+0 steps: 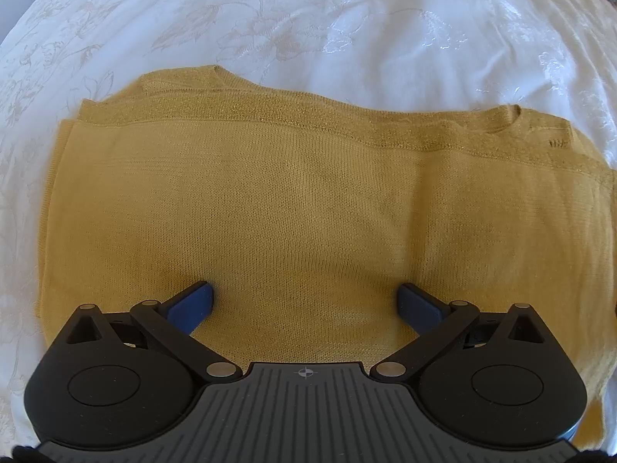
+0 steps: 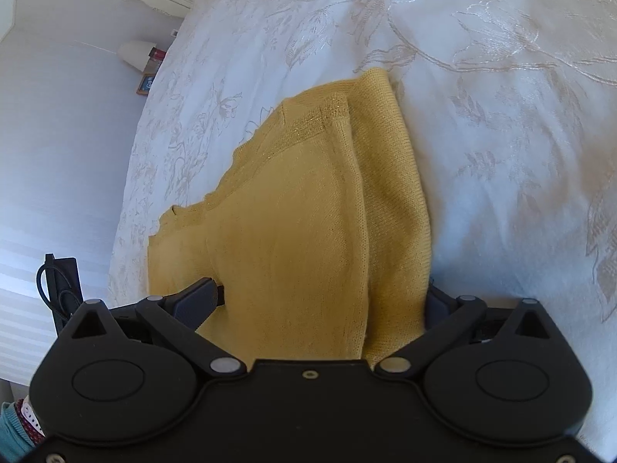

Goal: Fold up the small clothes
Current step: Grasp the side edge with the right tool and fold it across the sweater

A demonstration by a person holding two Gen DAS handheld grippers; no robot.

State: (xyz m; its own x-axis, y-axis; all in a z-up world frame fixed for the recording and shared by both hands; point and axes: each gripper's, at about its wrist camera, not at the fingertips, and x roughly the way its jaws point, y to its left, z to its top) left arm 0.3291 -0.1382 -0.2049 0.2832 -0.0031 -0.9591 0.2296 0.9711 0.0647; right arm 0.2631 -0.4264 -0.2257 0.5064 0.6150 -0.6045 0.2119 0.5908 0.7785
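Note:
A mustard-yellow knit garment lies folded on a white bedspread. My left gripper hovers over its near edge with its blue fingers spread wide and nothing between them. In the right wrist view the same garment has its near part raised between the jaws of my right gripper. The jaws stand wide apart. The left finger shows, and the right finger is mostly hidden behind a fold of the cloth.
The white embroidered bedspread covers the bed. In the right wrist view the bed's left edge drops to a pale floor, with a white lamp, small boxes and a dark stand with a cable.

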